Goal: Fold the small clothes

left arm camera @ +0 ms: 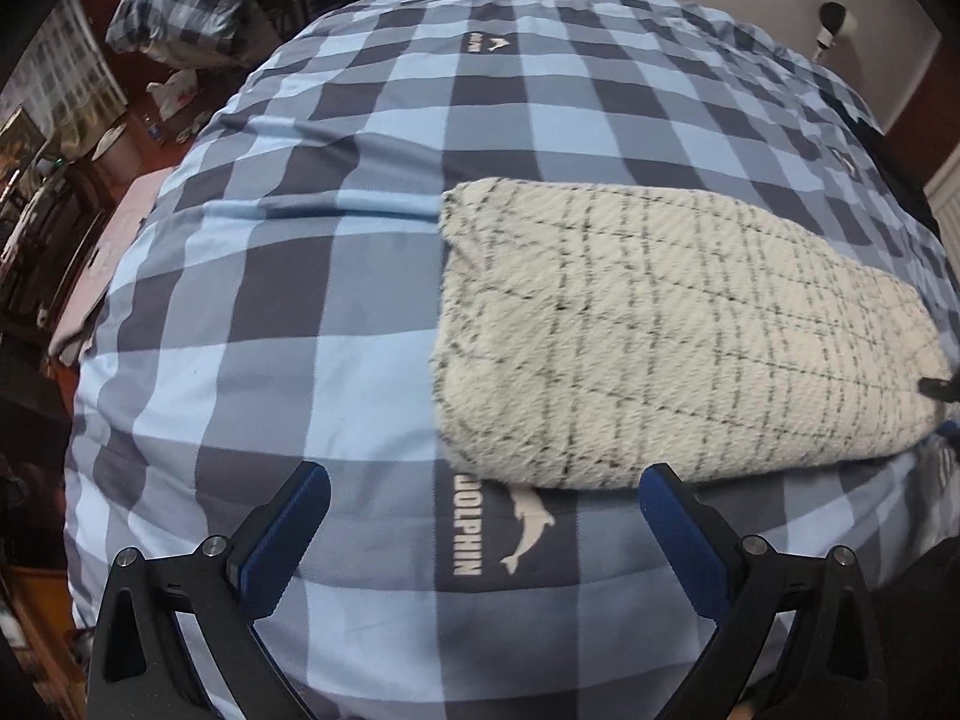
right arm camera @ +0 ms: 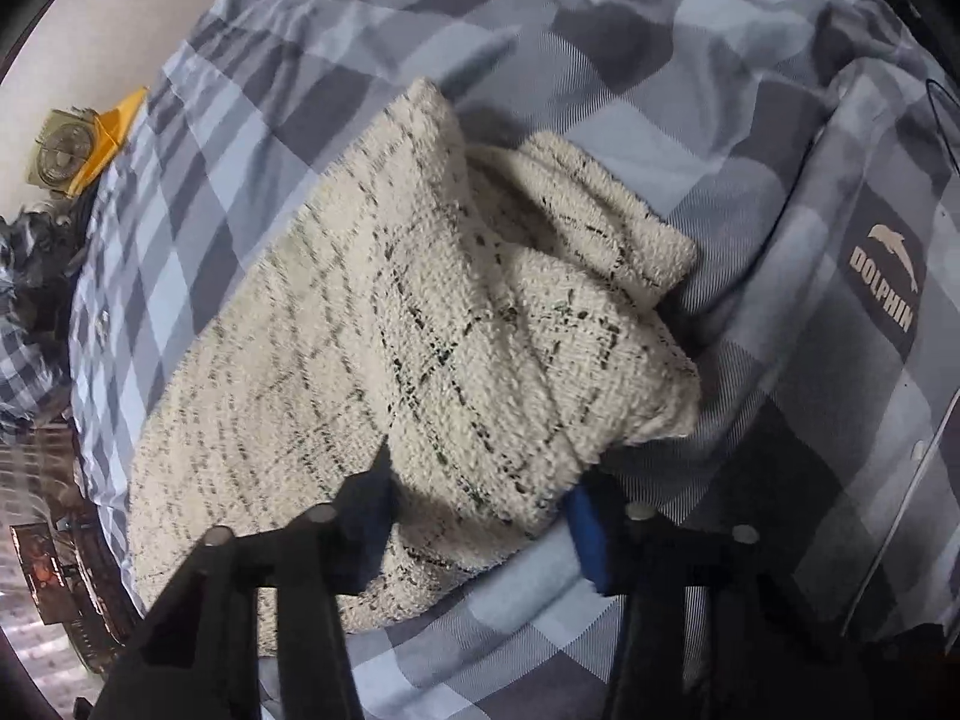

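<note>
Left wrist: one folded cream garment (left arm camera: 660, 324).

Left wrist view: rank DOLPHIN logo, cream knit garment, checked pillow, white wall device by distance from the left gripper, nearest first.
From the left gripper, jaws wide open and empty:
1. DOLPHIN logo, on the duvet right between the fingers.
2. Cream knit garment, just beyond, toward the right.
3. Checked pillow, far top left.
4. White wall device, far top right.
3 and 4 are too close to call.

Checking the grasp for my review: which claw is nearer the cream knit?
Right. The right claw has a bunched end of the cream knit between its fingers. The left claw is open and empty over the checked quilt, just short of the knit's near edge.
</note>
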Tool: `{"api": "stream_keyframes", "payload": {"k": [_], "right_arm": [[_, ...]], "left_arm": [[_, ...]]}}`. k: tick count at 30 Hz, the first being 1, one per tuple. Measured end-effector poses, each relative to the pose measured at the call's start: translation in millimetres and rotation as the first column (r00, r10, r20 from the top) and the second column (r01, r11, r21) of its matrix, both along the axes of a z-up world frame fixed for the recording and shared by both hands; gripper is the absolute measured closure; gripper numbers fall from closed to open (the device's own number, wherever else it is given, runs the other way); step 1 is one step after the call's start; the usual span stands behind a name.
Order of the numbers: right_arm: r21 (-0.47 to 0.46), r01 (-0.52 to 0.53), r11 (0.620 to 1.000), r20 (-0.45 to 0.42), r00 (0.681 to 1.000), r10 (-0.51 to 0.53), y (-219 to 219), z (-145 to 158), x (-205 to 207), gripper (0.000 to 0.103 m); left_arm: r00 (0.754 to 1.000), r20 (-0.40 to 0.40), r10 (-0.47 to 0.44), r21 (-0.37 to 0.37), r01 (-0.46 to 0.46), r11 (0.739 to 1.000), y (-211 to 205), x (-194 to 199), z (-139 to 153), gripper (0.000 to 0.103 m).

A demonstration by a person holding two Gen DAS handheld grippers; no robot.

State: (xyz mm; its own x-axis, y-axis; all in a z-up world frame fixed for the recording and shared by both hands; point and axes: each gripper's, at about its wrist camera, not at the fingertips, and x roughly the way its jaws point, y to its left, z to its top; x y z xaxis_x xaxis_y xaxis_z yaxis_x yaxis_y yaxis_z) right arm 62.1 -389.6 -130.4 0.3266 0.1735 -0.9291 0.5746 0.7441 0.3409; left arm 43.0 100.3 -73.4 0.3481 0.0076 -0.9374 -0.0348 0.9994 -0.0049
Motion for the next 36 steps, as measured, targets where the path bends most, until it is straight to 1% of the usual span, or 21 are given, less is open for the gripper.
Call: {"api": "stream_keyframes", "payload": {"k": [2, 3, 7, 9, 10, 14, 16, 19, 21, 23, 25, 27, 28, 30, 31, 33, 34, 36], "right_arm": [[-0.019, -0.017, 1.000, 0.042, 0.999, 0.017, 7, 8, -6, 0.066], [-0.011, -0.018, 1.000, 0.054, 0.998, 0.018, 5, 12, -10, 0.067], [0.135, 0.015, 0.991, 0.060, 0.998, -0.023, -16, 16, -29, 0.068], [0.159, 0.020, 0.987, 0.057, 0.998, -0.030, -11, 17, -25, 0.068], [0.154, 0.024, 0.988, 0.060, 0.998, -0.033, -16, 22, -30, 0.068], [0.097, 0.021, 0.995, 0.084, 0.996, -0.029, -19, 42, -40, 0.068], [0.050, 0.016, 0.999, 0.089, 0.996, -0.021, -22, 50, -38, 0.068], [-0.013, 0.017, 1.000, 0.102, 0.995, -0.015, -20, 60, -28, 0.068], [-0.078, 0.005, 0.997, 0.147, 0.989, 0.006, -8, 74, -20, 0.069], [-0.201, -0.033, 0.979, 0.217, 0.973, 0.077, 19, 100, -13, 0.069], [-0.330, -0.078, 0.941, 0.278, 0.944, 0.176, 58, 128, -5, 0.069], [-0.455, -0.137, 0.880, 0.313, 0.900, 0.302, 107, 155, 5, 0.069], [-0.507, -0.163, 0.846, 0.325, 0.873, 0.363, 134, 167, 9, 0.069], [-0.599, -0.217, 0.771, 0.335, 0.807, 0.487, 191, 186, 16, 0.068], [-0.638, -0.244, 0.730, 0.330, 0.770, 0.546, 219, 191, 19, 0.068], [-0.695, -0.287, 0.659, 0.311, 0.707, 0.635, 262, 191, 20, 0.068], [-0.726, -0.316, 0.611, 0.287, 0.669, 0.686, 287, 187, 21, 0.068], [-0.778, -0.383, 0.498, 0.208, 0.590, 0.780, 335, 165, 22, 0.067]], "left_arm": [[1.000, 0.002, 0.010, 0.004, -0.010, 1.000, 4, -2, 1, 0.000], [1.000, 0.007, 0.016, 0.001, -0.016, 1.000, 6, -2, 2, 0.000], [0.999, 0.029, 0.032, -0.019, -0.031, 0.999, 12, -5, 8, 0.000], [0.999, 0.034, 0.038, -0.031, -0.037, 0.999, 14, -5, 10, 0.000], [0.998, 0.035, 0.043, -0.043, -0.041, 0.998, 15, -5, 11, 0.000], [0.999, 0.037, 0.040, -0.061, -0.038, 0.997, 13, -6, 17, 0.000], [0.998, 0.046, 0.036, -0.074, -0.033, 0.997, 13, -7, 21, 0.000], [0.998, 0.052, 0.033, -0.113, -0.027, 0.993, 12, -6, 26, 0.000], [0.998, 0.046, 0.030, -0.133, -0.023, 0.991, 10, -3, 26, 0.000], [0.999, 0.028, 0.019, -0.141, -0.015, 0.990, 7, 2, 22, 0.000], [1.000, 0.013, 0.011, -0.133, -0.009, 0.991, 4, 5, 19, 0.000], [1.000, 0.011, 0.013, -0.125, -0.011, 0.992, 3, 7, 18, 0.000], [1.000, 0.014, 0.020, -0.125, -0.018, 0.992, 5, 8, 19, 0.000], [0.999, 0.013, 0.040, -0.129, -0.038, 0.991, 10, 9, 20, 0.000], [0.998, 0.012, 0.056, -0.134, -0.054, 0.989, 15, 9, 21, 0.000], [0.995, 0.017, 0.096, -0.146, -0.093, 0.985, 27, 10, 23, 0.000], [0.991, 0.022, 0.129, -0.157, -0.124, 0.980, 36, 10, 26, 0.000], [0.978, 0.041, 0.206, -0.193, -0.195, 0.962, 57, 8, 33, 0.000]]}}
